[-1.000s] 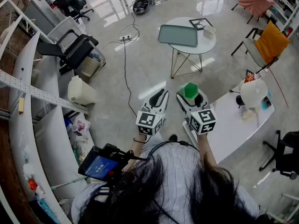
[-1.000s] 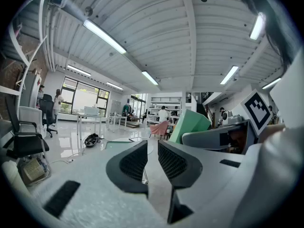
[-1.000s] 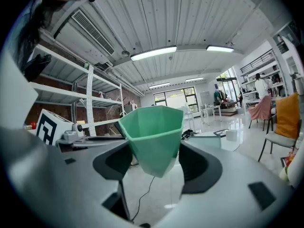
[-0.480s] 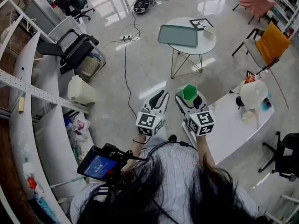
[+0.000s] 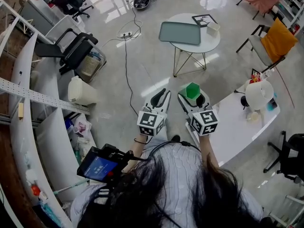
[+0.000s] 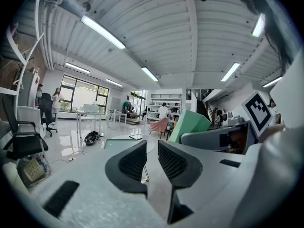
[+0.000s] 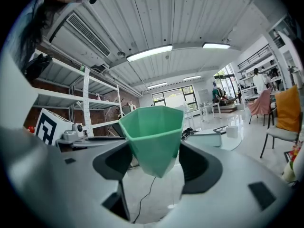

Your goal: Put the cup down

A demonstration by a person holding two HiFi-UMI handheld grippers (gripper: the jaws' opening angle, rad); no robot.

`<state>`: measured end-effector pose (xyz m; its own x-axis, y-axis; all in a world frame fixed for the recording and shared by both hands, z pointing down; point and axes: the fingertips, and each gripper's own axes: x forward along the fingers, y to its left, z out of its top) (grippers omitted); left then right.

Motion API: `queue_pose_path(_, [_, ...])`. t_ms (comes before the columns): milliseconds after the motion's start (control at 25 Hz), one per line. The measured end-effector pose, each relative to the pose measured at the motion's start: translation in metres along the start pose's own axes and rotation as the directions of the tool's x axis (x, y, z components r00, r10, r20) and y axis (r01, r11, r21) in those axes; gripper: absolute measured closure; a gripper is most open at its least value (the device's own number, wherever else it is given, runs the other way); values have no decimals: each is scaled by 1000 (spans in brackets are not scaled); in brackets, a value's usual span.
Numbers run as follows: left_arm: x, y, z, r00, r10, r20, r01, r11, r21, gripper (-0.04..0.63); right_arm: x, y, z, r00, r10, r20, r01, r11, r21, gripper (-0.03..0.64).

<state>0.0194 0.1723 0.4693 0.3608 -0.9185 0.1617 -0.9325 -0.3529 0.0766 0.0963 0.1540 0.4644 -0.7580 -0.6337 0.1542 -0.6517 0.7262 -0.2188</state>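
Note:
My right gripper (image 5: 192, 96) is shut on a green faceted cup (image 5: 192, 90), held upright in the air above the floor; in the right gripper view the cup (image 7: 153, 134) sits clamped between the two dark pads (image 7: 114, 161) of that gripper (image 7: 154, 163). My left gripper (image 5: 160, 98) floats just left of it, jaws nearly together with a thin gap and nothing between them (image 6: 152, 163). Ahead stands a round white table (image 5: 212, 38) bearing a grey-green tray (image 5: 180, 33).
A small white box (image 5: 213, 27) and a dark frame (image 5: 203, 19) lie on the round table. A white desk (image 5: 237, 127) with a white lamp (image 5: 259, 94) is at the right. An orange chair (image 5: 273, 42), black chairs (image 5: 71, 53), a floor cable (image 5: 126, 65) and a white bin (image 5: 80, 91) surround.
Both grippers, with the cup, have shifted slightly toward the round table; the table appears a bit nearer the top of the head view.

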Motion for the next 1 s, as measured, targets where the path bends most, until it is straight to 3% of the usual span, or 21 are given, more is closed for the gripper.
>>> queue_pose_path(360, [48,47,5,1000,-1,-12,0,1000,-13,517,56,-29,12,1000,-7,-10,7,1000,5,299])
queue_pose_path(1000, [157,154,30,996,-63,-62,66,997,49,517,190,-81,41,999,-41,-30,42,998,56,299])
